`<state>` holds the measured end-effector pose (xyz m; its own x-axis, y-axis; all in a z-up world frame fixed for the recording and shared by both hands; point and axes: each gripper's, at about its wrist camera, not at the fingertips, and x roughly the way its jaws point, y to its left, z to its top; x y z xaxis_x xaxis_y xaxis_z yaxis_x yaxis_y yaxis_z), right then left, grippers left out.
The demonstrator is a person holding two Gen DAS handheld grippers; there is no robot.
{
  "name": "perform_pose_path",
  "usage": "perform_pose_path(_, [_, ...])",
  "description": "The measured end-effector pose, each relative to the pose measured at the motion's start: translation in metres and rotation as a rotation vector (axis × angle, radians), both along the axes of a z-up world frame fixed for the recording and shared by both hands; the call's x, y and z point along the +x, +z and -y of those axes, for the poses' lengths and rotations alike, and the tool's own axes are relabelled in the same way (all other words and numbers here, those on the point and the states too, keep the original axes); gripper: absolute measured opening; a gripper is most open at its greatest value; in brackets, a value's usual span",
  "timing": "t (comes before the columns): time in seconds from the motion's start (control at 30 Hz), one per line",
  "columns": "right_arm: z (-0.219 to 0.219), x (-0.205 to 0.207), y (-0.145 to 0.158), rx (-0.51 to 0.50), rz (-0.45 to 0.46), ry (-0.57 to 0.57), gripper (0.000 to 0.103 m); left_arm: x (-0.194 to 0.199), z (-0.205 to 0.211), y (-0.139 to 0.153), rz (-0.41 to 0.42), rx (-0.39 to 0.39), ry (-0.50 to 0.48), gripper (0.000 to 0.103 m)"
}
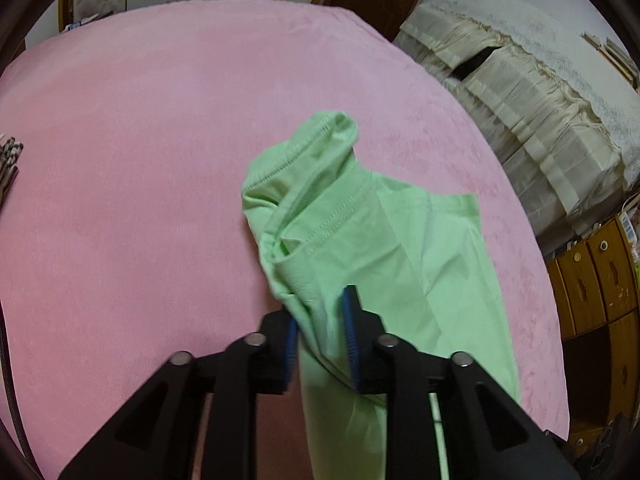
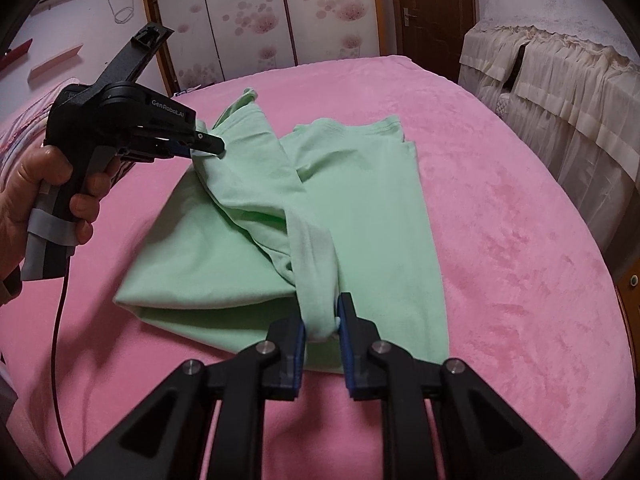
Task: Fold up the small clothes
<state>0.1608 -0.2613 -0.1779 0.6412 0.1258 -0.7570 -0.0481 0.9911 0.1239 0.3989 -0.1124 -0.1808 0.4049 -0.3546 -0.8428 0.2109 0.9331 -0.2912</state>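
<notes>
Both grippers (clamped), green garment (image 2: 360, 208) lengthwise away

1. The green shirt (image 2: 360, 208) is thin, soft cloth, matt, with stitched hems
2. The pink blanket (image 2: 520, 240) looks fuzzy and soft, like fleece
3. The right gripper (image 2: 322, 320) is matt black plastic with shiny round metal pins and blue pads
4. The left gripper (image 1: 320, 320) is the same black plastic
5. The drawers (image 1: 596, 280) are brown wood, a bit shiny
6. The cream cover (image 2: 560, 92) is cloth with a lace edge
</notes>
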Motion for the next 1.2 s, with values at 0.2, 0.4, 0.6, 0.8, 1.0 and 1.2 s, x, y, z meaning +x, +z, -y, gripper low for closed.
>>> perform_pose_path(0.2, [-0.001, -0.001, 0.002, 0.005, 0.007, 0.010, 0.015, 0.000, -0.008, -0.005, -0.011, -0.040, 0.019, 0.020])
perform_pose_path(0.4, [0.007, -0.001, 0.004, 0.054, 0.006, 0.002, 0.015, -0.002, -0.007, 0.001, 0.022, -0.018, 0.010, 0.007])
perform_pose_path(0.6, [0.012, 0.000, 0.006, 0.102, 0.007, -0.014, 0.015, 0.002, 0.006, 0.015, 0.037, 0.015, -0.016, 0.007])
perform_pose_path(0.8, [0.012, -0.001, 0.005, 0.097, -0.004, 0.002, 0.015, 0.011, 0.004, 0.005, -0.055, 0.008, -0.017, 0.017])
perform_pose_path(1.0, [0.006, -0.001, 0.006, 0.070, 0.002, 0.020, 0.015, 0.015, -0.015, -0.002, -0.080, -0.038, 0.040, 0.017])
perform_pose_path(1.2, [0.008, 0.000, 0.007, 0.079, 0.007, 0.018, 0.015, 0.015, -0.009, 0.014, -0.036, -0.019, 0.020, 0.011])
